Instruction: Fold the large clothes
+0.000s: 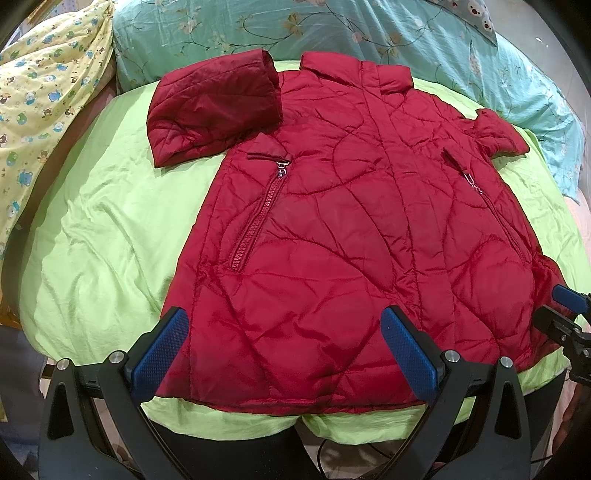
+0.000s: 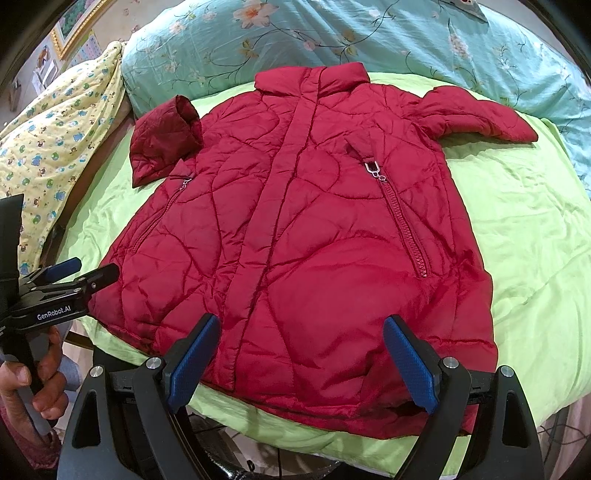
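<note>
Both pairs of blue-padded fingers (image 1: 406,350) are spread wide and empty, the left gripper (image 1: 284,354) and right gripper (image 2: 314,362) poised over the near hem of the red quilted jacket (image 1: 332,221), laid flat on the green-sheeted bed (image 1: 110,221), collar away.

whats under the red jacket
The red jacket lies flat on a light green sheet, which shows all around it. Behind the collar sits a teal floral quilt. Whatever lies directly beneath the jacket's body is covered and cannot be seen.
</note>
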